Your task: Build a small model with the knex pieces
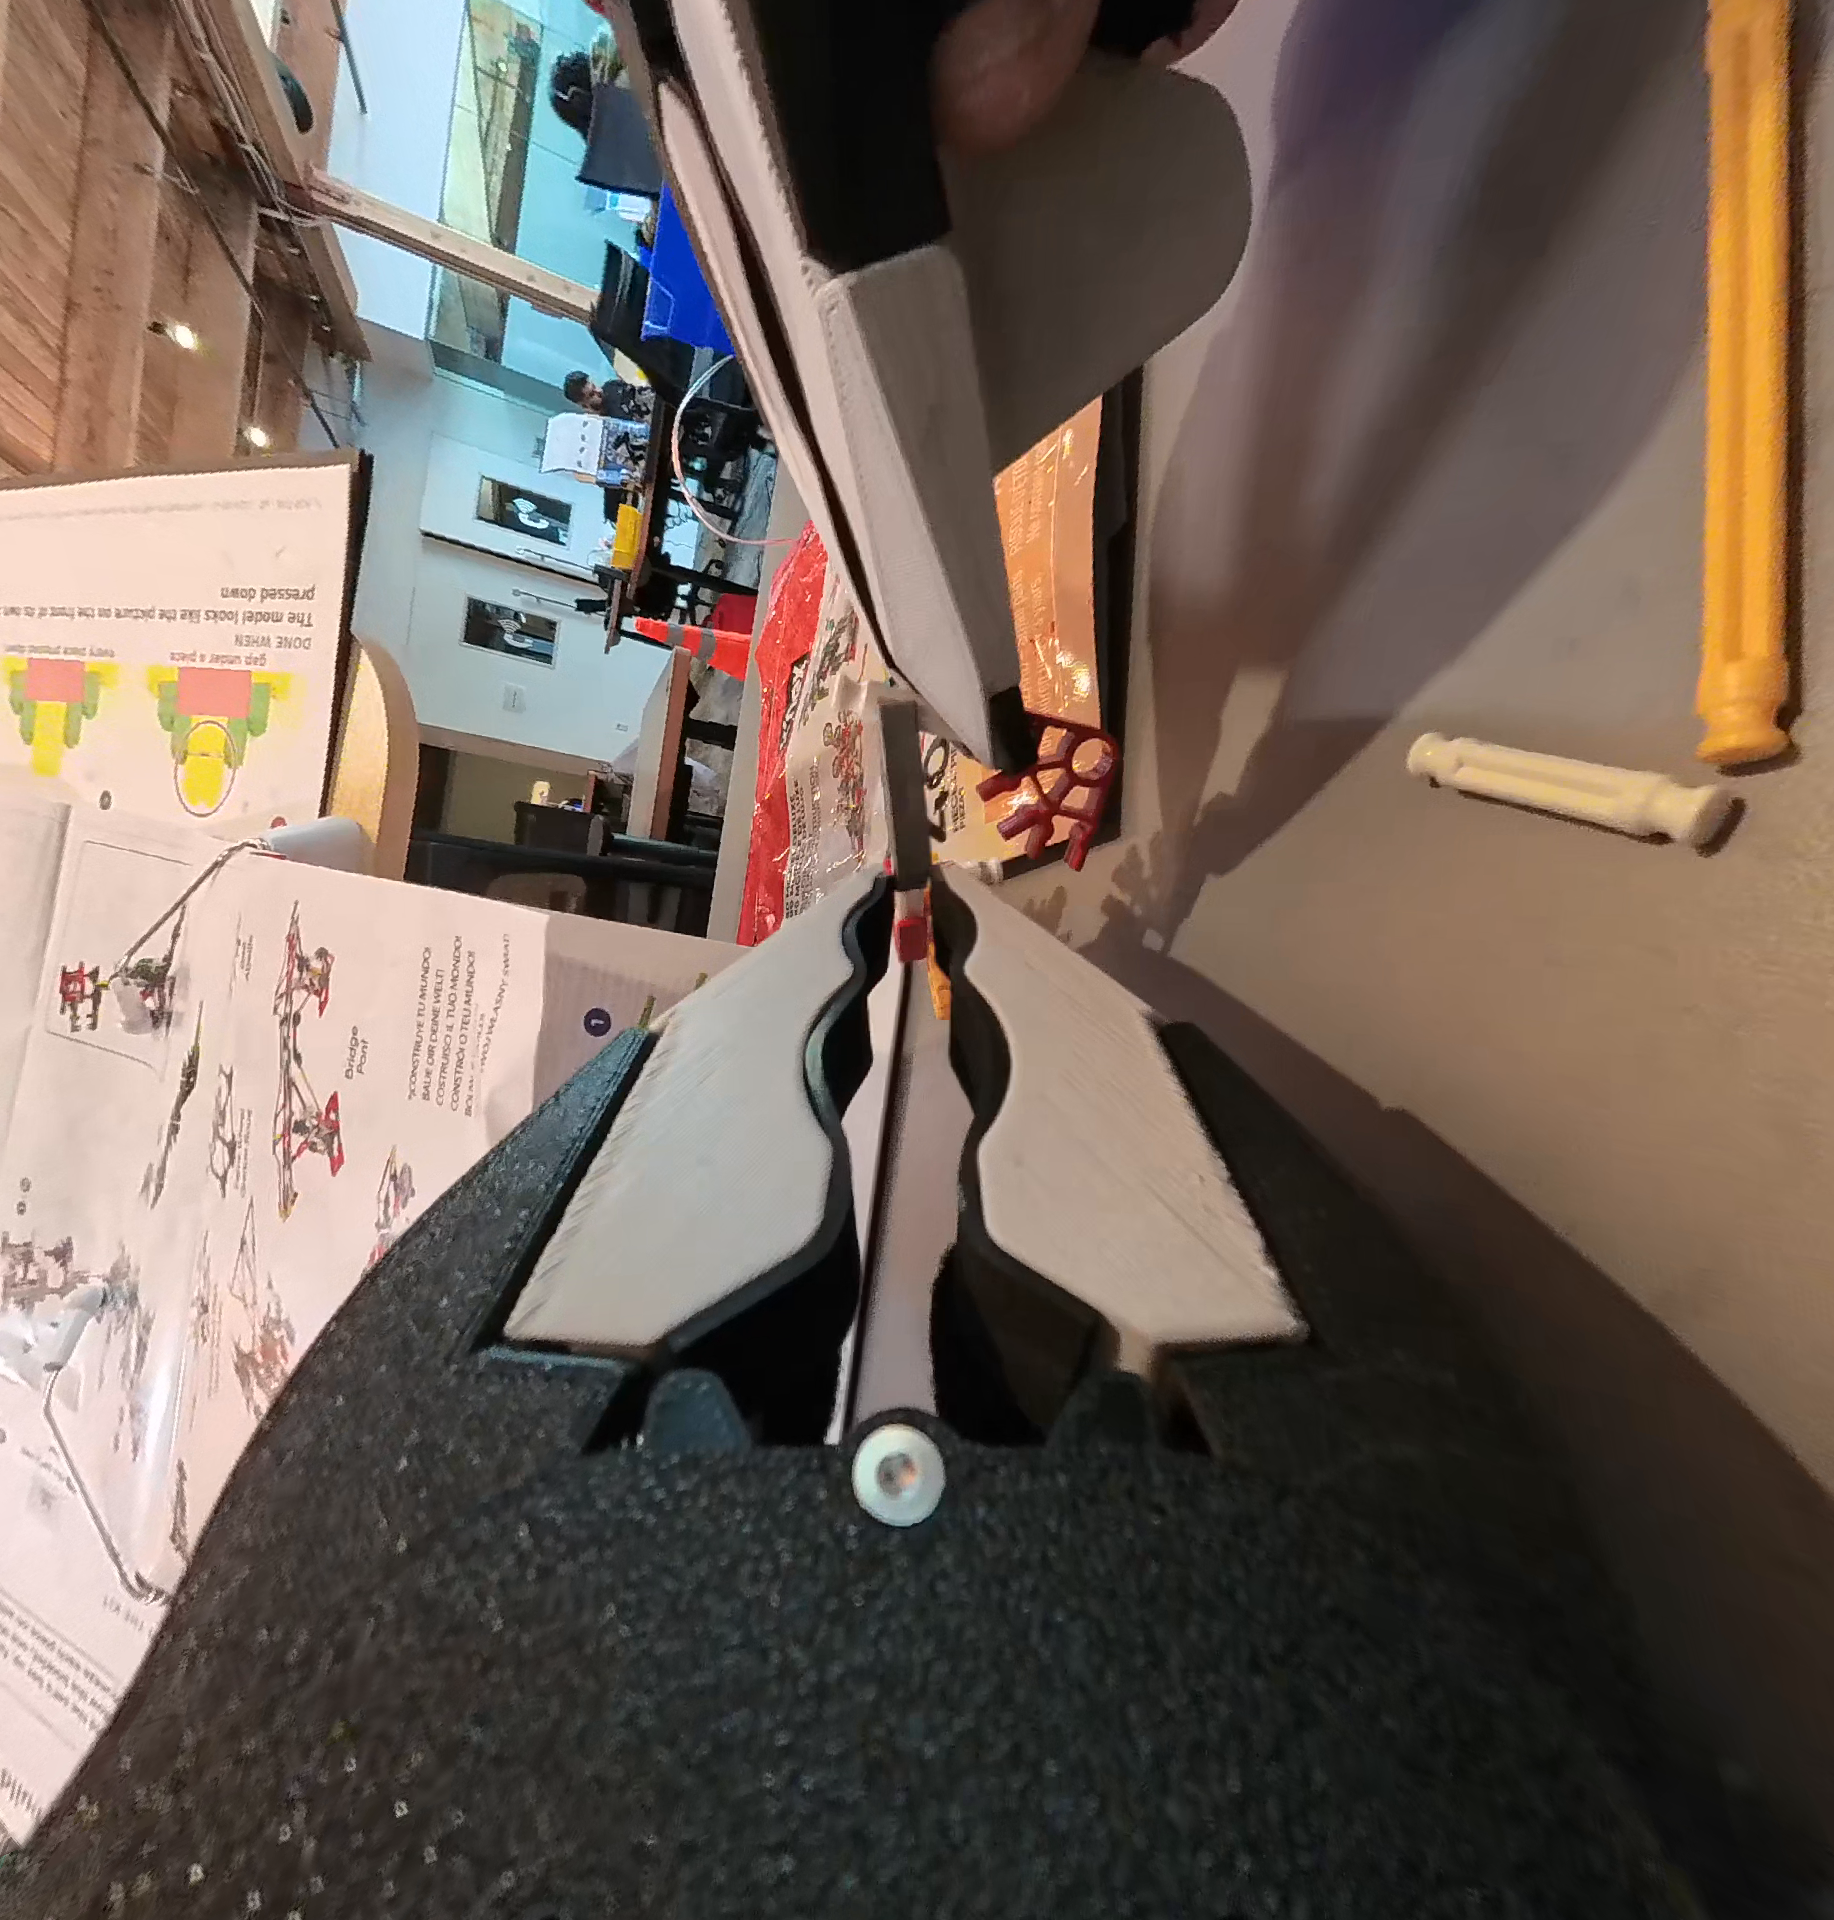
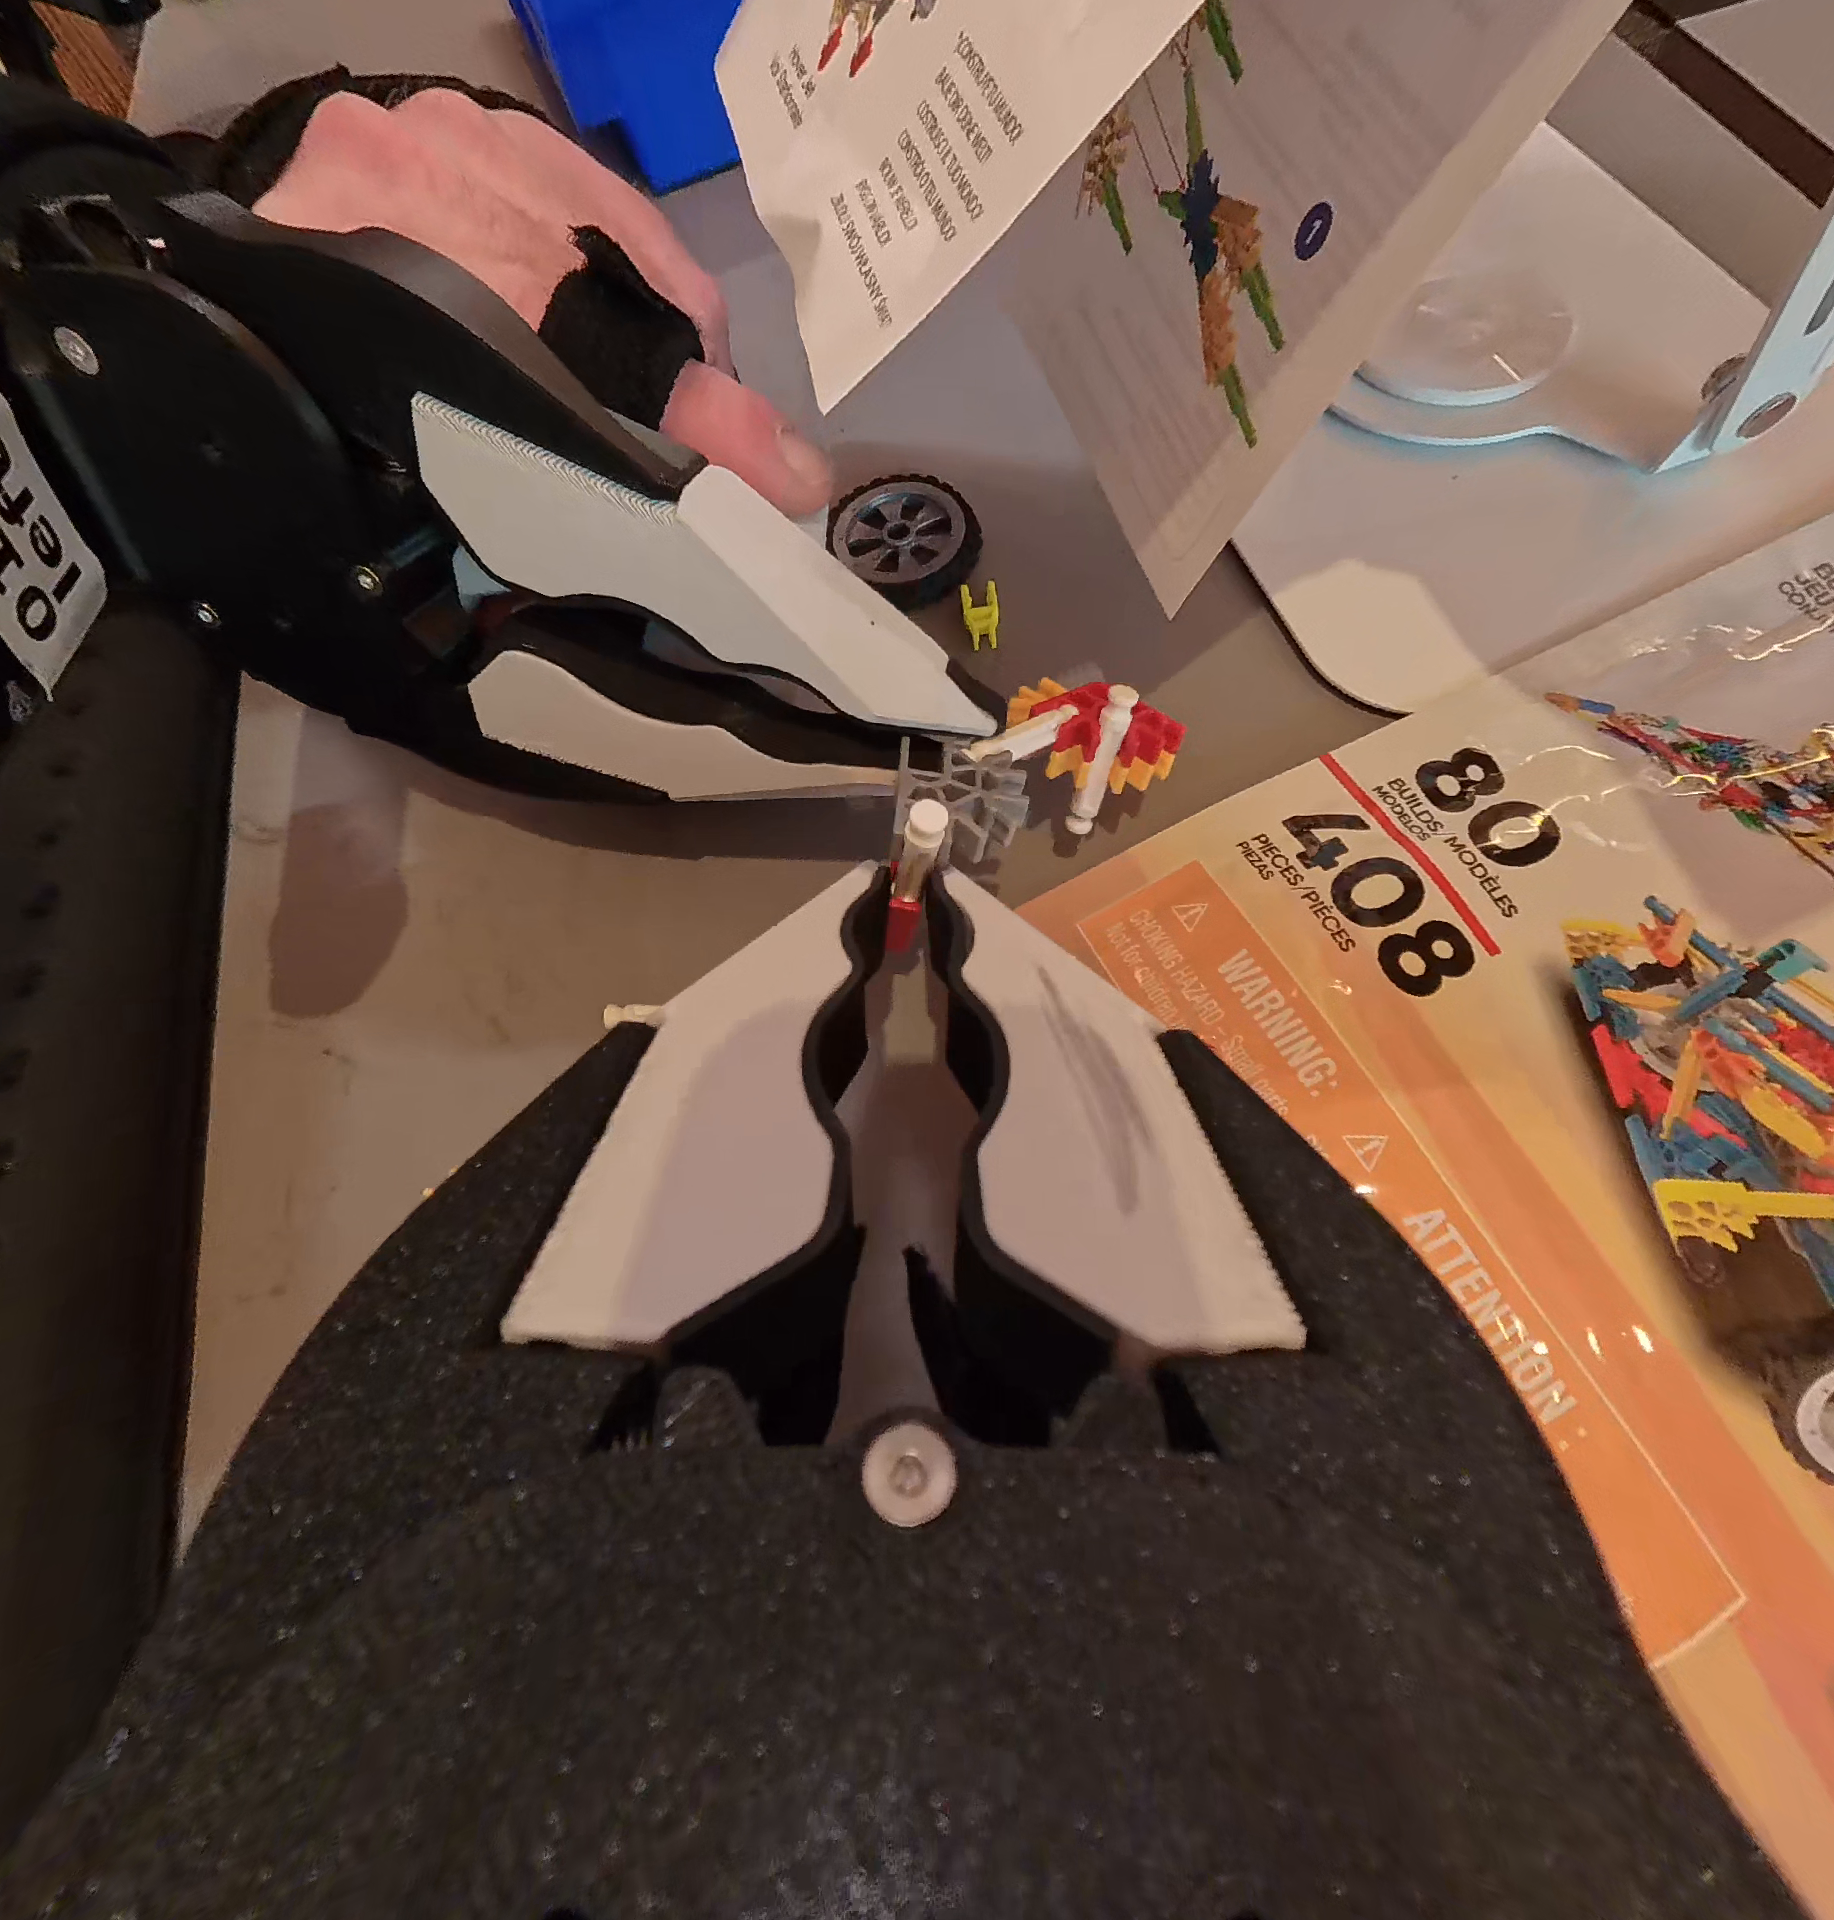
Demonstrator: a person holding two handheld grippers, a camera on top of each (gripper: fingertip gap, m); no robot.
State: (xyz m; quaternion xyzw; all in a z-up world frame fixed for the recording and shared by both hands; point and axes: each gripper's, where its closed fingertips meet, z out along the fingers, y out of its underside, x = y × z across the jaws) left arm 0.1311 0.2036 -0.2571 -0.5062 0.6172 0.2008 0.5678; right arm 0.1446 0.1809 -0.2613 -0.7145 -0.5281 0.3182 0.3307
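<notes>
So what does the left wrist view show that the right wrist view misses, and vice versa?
Only the left wrist view: a long yellow rod and a red connector. Only the right wrist view: a black wheel, a blue bin, and the white rod the right gripper grips. Both: the left gripper shut on the gray connector.

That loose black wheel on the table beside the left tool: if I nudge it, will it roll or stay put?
The black wheel appears to lie tilted on its side, spokes showing, so a nudge would probably slide or wobble it rather than roll it. Its ridged tyre looks rubbery, so it may drag on the grey table. It is small and looks light, likely to bump the yellow clip beside it.
</notes>
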